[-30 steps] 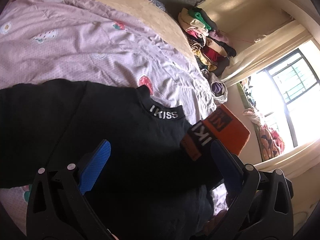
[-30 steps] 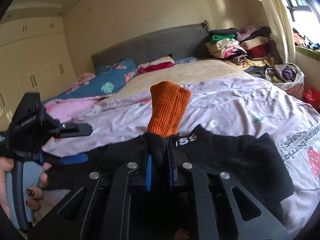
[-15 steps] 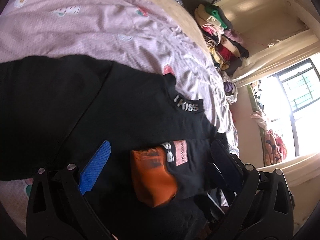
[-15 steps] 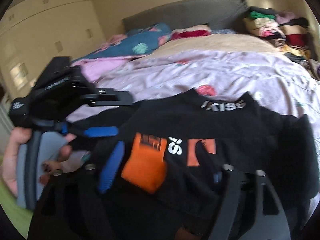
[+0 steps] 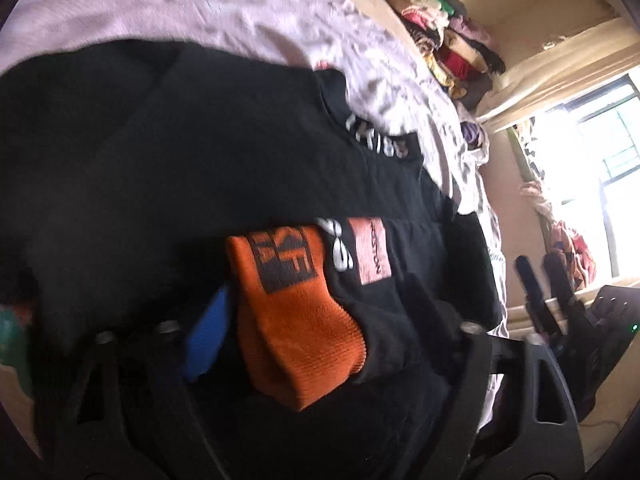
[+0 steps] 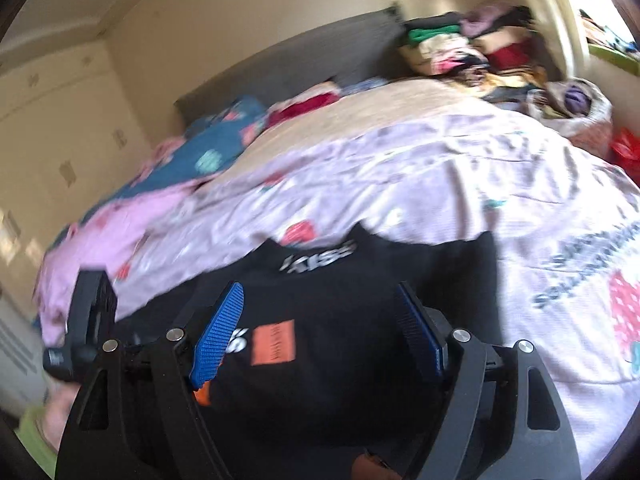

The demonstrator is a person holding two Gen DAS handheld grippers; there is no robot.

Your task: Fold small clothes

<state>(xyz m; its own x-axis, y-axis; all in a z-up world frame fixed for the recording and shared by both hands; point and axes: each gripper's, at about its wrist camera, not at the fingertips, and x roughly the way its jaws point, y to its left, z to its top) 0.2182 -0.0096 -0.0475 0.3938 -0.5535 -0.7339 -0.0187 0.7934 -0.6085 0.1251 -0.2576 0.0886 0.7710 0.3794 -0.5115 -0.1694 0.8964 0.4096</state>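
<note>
Sock (image 5: 296,316), orange toe, black body with white lettering and a pink-orange patch: lies doubled over on the black garment (image 5: 192,168) spread across the pink patterned bedspread (image 6: 420,184). A second ago it hung upright, pinched in the right gripper; now it rests flat, toe end folded back over the leg.

Black garment, collar lettered in white: flat on the bed, serving as the working surface under the sock.

Right gripper (image 6: 320,336): fingers spread wide, nothing between them but the cloth below; the sock's patch shows in the gap, not gripped. It has let go of the sock and drawn aside, its own body visible at the right edge of the left wrist view.

Left gripper (image 5: 320,320): jaws have just been closing, and the sock's orange toe sits between them. The blue left finger (image 5: 208,336) stands beside the toe; whether the pads already press on it cannot be told through the blur.

Judgement: first fold laid; hand-over to the left gripper under way, likely for pressing or moving the folded sock.
</note>
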